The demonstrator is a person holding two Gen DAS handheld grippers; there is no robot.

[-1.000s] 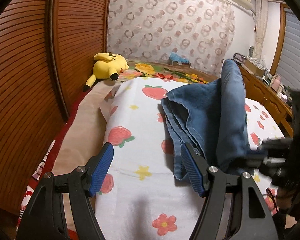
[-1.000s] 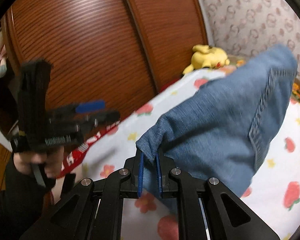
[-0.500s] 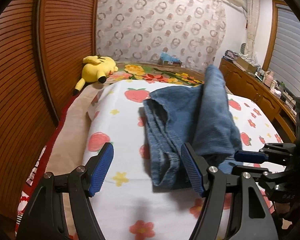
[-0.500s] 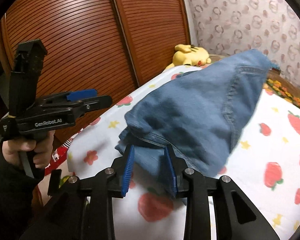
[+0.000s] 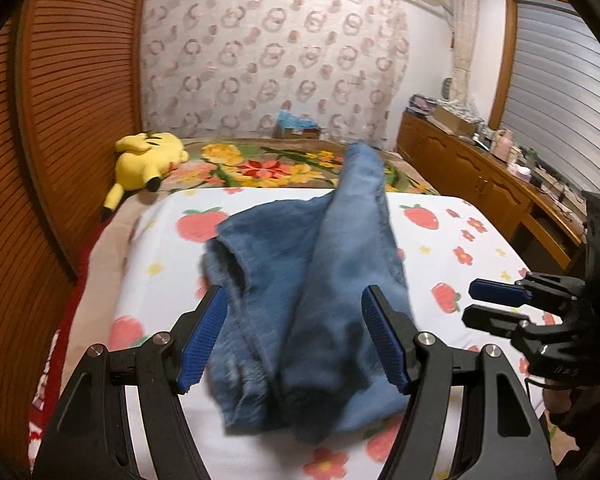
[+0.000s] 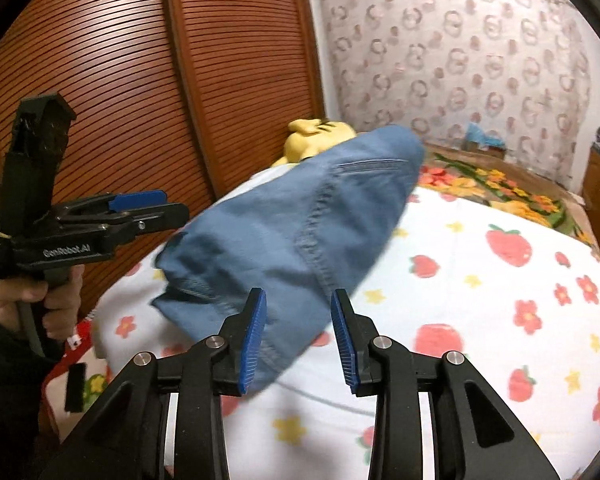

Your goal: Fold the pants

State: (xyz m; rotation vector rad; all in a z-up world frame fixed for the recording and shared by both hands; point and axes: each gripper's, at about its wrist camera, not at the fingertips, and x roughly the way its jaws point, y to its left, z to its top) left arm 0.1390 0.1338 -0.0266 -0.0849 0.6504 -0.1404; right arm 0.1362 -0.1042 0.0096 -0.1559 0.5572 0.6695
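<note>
Blue denim pants (image 5: 308,300) lie in a loose, partly folded heap on a bed (image 5: 440,248) covered in a strawberry-print sheet, one end peaked toward a yellow plush toy (image 5: 148,160) by the headboard. The left tongs (image 5: 292,336) stand wide, gripping nothing. The right tongs (image 6: 298,338) are opening, the near denim edge between the pads but not pinched. The fold looks laid but untidy. To finish it well, the person would likely draw both tongs clear, then press the raised end flat and square the edges.
</note>
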